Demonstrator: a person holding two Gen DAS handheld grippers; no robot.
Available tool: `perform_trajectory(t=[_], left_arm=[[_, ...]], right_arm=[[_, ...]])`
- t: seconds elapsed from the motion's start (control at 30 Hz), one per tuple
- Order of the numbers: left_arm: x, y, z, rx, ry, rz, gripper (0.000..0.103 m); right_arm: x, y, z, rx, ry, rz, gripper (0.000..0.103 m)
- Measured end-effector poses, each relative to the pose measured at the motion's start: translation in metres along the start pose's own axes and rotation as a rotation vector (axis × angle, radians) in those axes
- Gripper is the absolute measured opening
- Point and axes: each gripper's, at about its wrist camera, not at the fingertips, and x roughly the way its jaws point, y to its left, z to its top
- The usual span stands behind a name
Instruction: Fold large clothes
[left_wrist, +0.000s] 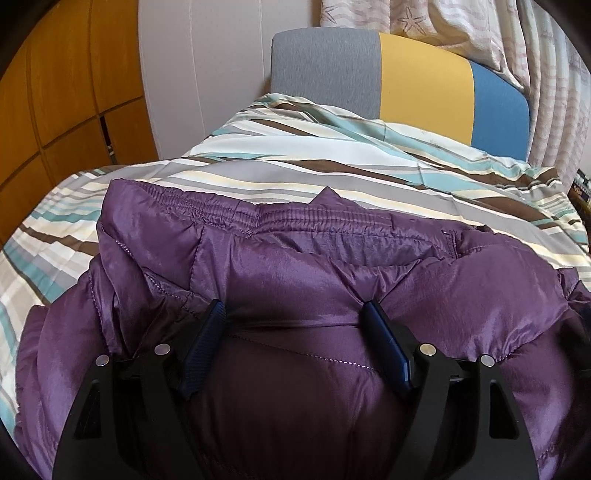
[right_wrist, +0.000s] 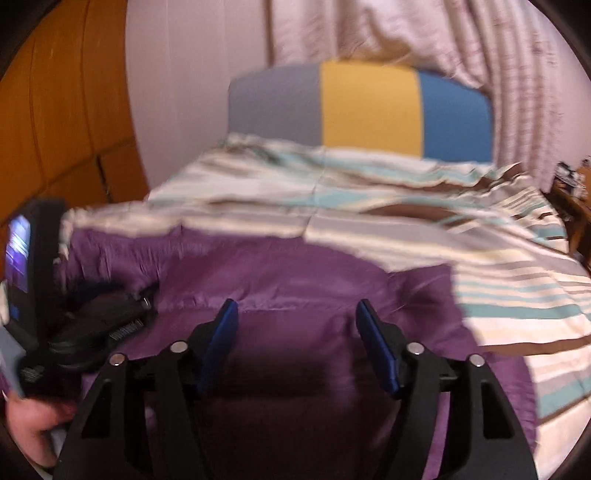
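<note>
A shiny purple padded garment with an elastic hem lies bunched on a striped bedspread. My left gripper is open wide, its fingertips sunk into the puffy fabric with a bulge of it between the jaws. In the blurred right wrist view the same purple garment spreads under my right gripper, which is open just above it with only the cloth's surface behind the gap. The left gripper's body and the person's hand show at the left edge.
A grey, yellow and blue headboard stands at the far end of the bed. An orange wooden wardrobe lines the left side. Curtains hang behind the bed. A wooden bedside table sits at the right edge.
</note>
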Motion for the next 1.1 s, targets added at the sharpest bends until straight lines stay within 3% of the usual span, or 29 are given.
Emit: perform_trajectory(t=[0.1,0.23,0.63,0.73,0.87,1.0,1.1], left_arm=[[0.001,0.004,0.0,-0.018,0.005,-0.021,0.079],[0.004,0.002,-0.001,-0.015,0.011,-0.016,0.08],[-0.022,0.012,-0.004,-0.011,0.035,-0.082,0.09],[-0.037,0.022,-0.004,0.012,0.015,-0.07,0.09],[-0.045,0.054,-0.005,0.006,-0.013,0.067,0.092],[-0.037,0.077,-0.022,-0.066,-0.011,0.0,0.092],[-0.025,0.071,-0.02,-0.047,0.032,0.016,0.095]], right_arm=[[0.028,-0.012,-0.003,0.066,0.091,0.037,0.063],[0.047,-0.014,-0.008,0.063,0.133,0.035,0.064],[0.049,-0.009,-0.009,0.038,0.117,0.001,0.065],[0.048,-0.009,-0.009,0.038,0.115,-0.002,0.065],[0.045,-0.007,-0.01,0.039,0.109,-0.005,0.066],[0.043,-0.005,-0.011,0.03,0.101,-0.008,0.067],[0.044,-0.004,-0.011,0.026,0.102,-0.015,0.067]])
